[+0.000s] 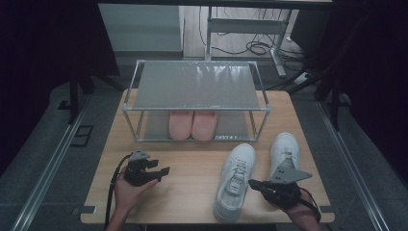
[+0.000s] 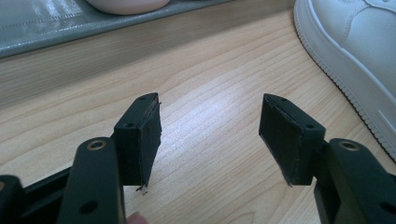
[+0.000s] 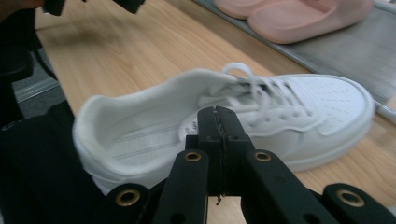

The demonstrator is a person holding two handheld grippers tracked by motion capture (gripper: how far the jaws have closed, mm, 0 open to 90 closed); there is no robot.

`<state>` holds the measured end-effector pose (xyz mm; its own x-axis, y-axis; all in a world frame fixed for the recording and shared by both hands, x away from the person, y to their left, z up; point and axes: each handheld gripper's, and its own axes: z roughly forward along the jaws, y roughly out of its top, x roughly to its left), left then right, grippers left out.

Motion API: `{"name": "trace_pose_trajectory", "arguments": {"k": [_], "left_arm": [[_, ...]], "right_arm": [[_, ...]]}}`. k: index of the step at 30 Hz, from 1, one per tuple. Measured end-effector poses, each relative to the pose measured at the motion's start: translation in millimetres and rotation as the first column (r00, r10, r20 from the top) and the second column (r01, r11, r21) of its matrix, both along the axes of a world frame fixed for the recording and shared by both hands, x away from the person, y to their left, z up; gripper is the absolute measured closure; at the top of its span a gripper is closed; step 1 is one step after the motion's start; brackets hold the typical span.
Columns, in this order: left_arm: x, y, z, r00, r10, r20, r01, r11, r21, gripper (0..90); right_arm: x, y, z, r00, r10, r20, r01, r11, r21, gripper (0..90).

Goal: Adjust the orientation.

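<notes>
Two white sneakers lie on the wooden table (image 1: 192, 192), one (image 1: 234, 180) near the front edge and one (image 1: 285, 150) further right. My right gripper (image 1: 251, 183) sits between them, its tips against the near sneaker's side. In the right gripper view the jaws (image 3: 217, 121) are pressed together with nothing seen between them, right in front of that sneaker (image 3: 317, 107). My left gripper (image 1: 163, 170) rests at the front left, open. Its pads (image 2: 210, 135) stand wide apart over bare wood, with a sneaker (image 2: 355, 42) off to their right.
A metal two-shelf rack (image 1: 197, 85) stands at the back of the table. A pair of pink slippers (image 1: 192, 124) sits on its lower shelf. Dark floor, cables and a table frame lie beyond.
</notes>
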<state>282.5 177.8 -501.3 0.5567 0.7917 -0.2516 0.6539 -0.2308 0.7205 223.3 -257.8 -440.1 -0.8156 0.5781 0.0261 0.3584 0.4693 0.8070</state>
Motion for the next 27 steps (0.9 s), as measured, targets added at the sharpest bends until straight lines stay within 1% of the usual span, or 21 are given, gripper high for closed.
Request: {"name": "trace_pose_trajectory", "arguments": {"k": [4, 7, 11, 13, 17, 21, 27], "left_arm": [[0.1, -1.2, -1.0, 1.0, -0.002, -0.008, 0.002, 1.0, 0.005, 39.2], [0.2, -1.9, -1.4, 0.9999, -0.004, -0.009, 0.004, 1.0, 0.005, 39.3], [0.4, -2.1, -2.0, 0.9999, -0.002, -0.015, 0.002, 1.0, 0.006, 39.3], [0.4, -2.8, -2.2, 0.9998, -0.002, -0.018, 0.002, 1.0, 0.006, 39.3], [0.2, -4.2, -2.5, 0.9998, -0.007, -0.02, 0.007, 0.9999, 0.007, 39.3], [0.5, -5.9, -3.5, 0.9996, -0.013, -0.023, 0.013, 0.9998, 0.013, 39.3], [0.3, -6.7, -3.7, 0.9996, -0.017, -0.024, 0.017, 0.9997, 0.014, 39.3]], "right_arm": [[-7.4, 7.6, 0.6, 0.9993, 0.037, -0.004, -0.037, 0.999, 0.006, 90.0], [-13.6, 9.1, -1.6, 0.9983, 0.057, -0.01, -0.057, 0.998, 0.004, 90.0], [-19.0, 2.2, -8.2, 0.9986, 0.042, -0.032, -0.042, 0.999, -0.002, 90.0], [-21.7, -0.9, -13.3, 0.9981, 0.035, -0.05, -0.035, 0.999, -0.008, 90.0], [-27.5, -2.0, -23.6, 0.9965, 0.04, -0.073, -0.042, 0.999, -0.017, 90.0], [-30.9, -0.8, -26.2, 0.9961, 0.042, -0.077, -0.043, 0.999, -0.012, 90.0], [-41.6, 9.7, -21.0, 0.9946, 0.084, -0.061, -0.084, 0.996, -0.005, 90.0]]}}
